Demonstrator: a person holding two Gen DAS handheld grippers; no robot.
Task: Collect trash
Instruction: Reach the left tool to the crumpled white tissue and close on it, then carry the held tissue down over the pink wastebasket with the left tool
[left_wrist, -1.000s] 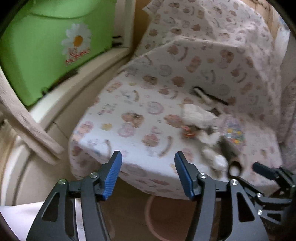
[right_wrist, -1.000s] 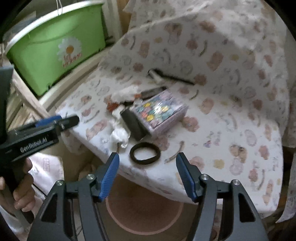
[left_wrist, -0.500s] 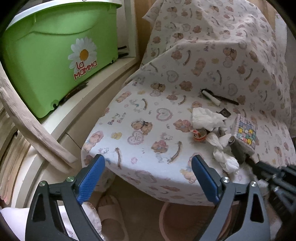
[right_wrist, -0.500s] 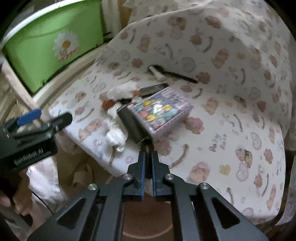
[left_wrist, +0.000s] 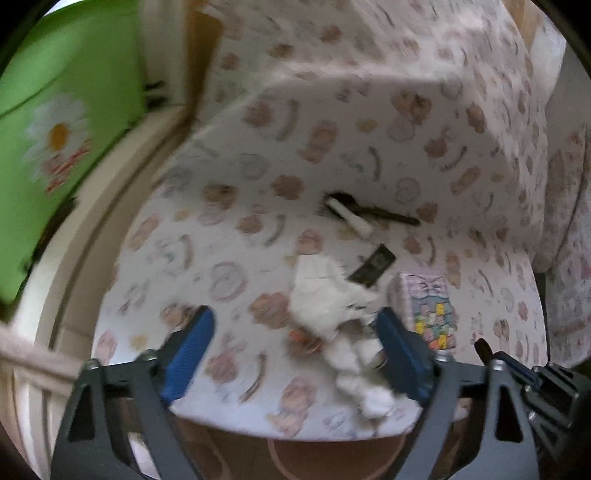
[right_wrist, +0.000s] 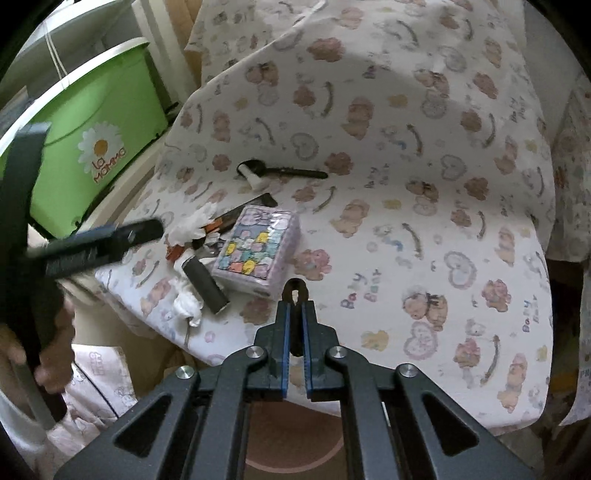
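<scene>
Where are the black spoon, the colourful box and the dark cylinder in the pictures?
black spoon (right_wrist: 291, 171): right wrist view, middle of its handle.
colourful box (right_wrist: 255, 247): right wrist view, patterned top face.
dark cylinder (right_wrist: 205, 282): right wrist view, middle of its side.

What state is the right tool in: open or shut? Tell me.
Shut: the right tool pinches the black hair tie between its blue pads.

Left wrist view motion-blurred
Green plastic tub (left_wrist: 55, 155) label unreadable there; crumpled white tissue (left_wrist: 325, 306) edges smeared; round pink bin (right_wrist: 295, 435) mostly hidden.
</scene>
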